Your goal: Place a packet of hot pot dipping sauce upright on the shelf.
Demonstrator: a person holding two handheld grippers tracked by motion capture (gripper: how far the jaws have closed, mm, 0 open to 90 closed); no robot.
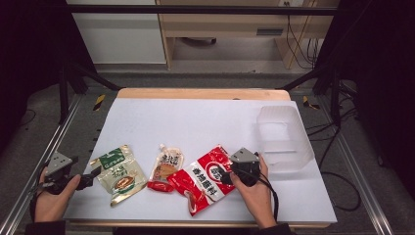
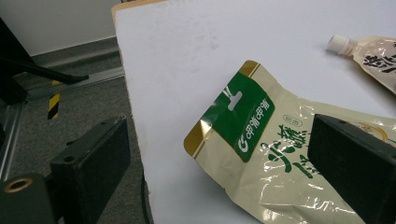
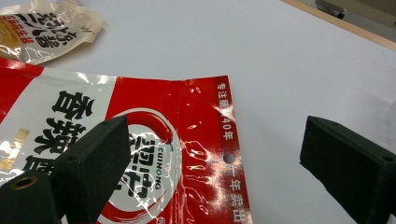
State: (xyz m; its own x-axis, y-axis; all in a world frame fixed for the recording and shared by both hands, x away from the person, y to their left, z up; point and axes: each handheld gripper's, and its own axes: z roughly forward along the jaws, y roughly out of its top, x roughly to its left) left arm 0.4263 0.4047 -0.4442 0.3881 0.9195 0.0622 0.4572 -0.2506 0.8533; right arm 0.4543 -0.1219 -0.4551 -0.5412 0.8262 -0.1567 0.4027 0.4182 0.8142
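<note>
Red pouch: reads "CUIHONG"; flat on table, under right gripper, fingers spread, empty
Green pouch: table's left edge; left gripper fingers apart
Tub: clear

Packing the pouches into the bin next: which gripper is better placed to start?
Right, probably. The right gripper hangs open over the red pouch, beside the clear bin. The left gripper is at the far edge.

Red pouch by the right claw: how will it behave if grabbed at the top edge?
The red pouch is probably floppy: its film is creased and wrinkled, so it should sag from an edge grip. The glossy, glaring surface suggests it may be slippery. It lies flat, so it's unlikely to roll. The open right claw straddles its edge.
</note>
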